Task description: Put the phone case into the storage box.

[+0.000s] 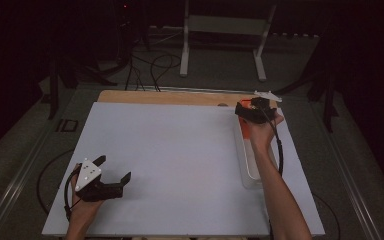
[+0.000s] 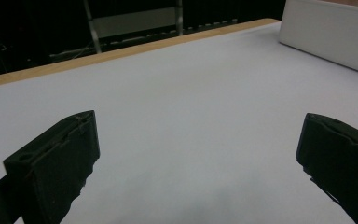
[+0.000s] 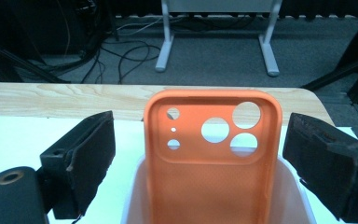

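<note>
The orange soft-plastic phone case (image 3: 212,158) stands upright in the far end of the translucent white plastic bin (image 1: 246,165), between the right gripper's (image 3: 200,163) released jaws, pads clear of its sides. It looks light, flexible and grippy, best pinched across its long edges. The left gripper (image 1: 114,170) rests spread and empty on the white tabletop (image 1: 175,160); beyond lies a dark room with cables.

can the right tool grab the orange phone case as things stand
Probably yes: the right tool is open with the orange phone case standing between its jaws in the white tray, nothing blocking it.
</note>
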A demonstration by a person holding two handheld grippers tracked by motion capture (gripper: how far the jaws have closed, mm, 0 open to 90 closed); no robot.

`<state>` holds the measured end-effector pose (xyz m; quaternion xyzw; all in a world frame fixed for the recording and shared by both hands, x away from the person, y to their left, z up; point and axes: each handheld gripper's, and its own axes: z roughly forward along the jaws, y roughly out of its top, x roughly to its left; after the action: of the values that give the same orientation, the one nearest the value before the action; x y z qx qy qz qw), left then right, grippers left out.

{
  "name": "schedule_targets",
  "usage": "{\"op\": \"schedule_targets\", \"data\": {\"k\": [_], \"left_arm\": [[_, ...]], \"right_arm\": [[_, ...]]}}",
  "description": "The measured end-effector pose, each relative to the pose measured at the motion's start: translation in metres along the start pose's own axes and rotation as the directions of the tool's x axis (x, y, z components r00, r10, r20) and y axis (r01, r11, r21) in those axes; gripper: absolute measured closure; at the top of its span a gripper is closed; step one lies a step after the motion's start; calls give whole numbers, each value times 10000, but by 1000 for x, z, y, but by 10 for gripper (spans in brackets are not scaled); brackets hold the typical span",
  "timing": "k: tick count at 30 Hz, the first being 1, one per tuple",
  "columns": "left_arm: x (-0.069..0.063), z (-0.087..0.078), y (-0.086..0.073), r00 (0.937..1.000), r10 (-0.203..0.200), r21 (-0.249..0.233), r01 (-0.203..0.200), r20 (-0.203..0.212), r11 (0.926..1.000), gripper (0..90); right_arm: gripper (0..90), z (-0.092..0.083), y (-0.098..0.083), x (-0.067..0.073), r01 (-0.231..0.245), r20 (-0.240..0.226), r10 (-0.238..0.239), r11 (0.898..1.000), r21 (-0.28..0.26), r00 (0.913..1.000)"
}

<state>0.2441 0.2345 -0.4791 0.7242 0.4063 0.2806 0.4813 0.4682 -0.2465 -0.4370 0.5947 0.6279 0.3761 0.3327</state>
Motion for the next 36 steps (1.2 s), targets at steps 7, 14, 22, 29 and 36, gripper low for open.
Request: {"op": "schedule_targets", "data": {"k": [7, 14, 22, 29, 36], "left_arm": [[0, 0, 0, 10000, -6, 1, 6, -3, 10000, 0], [0, 0, 0, 10000, -14, 5, 14, 8, 10000, 0], [-1, 1, 0, 10000, 6, 26, -6, 27, 10000, 0], [-1, 1, 0, 10000, 7, 37, -7, 37, 10000, 0], [-1, 1, 0, 10000, 22, 59, -22, 47, 10000, 0]], "right_arm": [[93, -4, 0, 3, 49, -255, -51, 9999, -103, 9997], [93, -11, 0, 11, 392, -937, -399, 9992, -88, 9948], [93, -23, -1, 21, 786, -1519, -797, 9968, -129, 9852], [93, -37, -5, 31, 1195, -2206, -1195, 9927, -135, 9680], [93, -51, -9, 39, 1424, -2734, -1413, 9897, -159, 9515]]}}
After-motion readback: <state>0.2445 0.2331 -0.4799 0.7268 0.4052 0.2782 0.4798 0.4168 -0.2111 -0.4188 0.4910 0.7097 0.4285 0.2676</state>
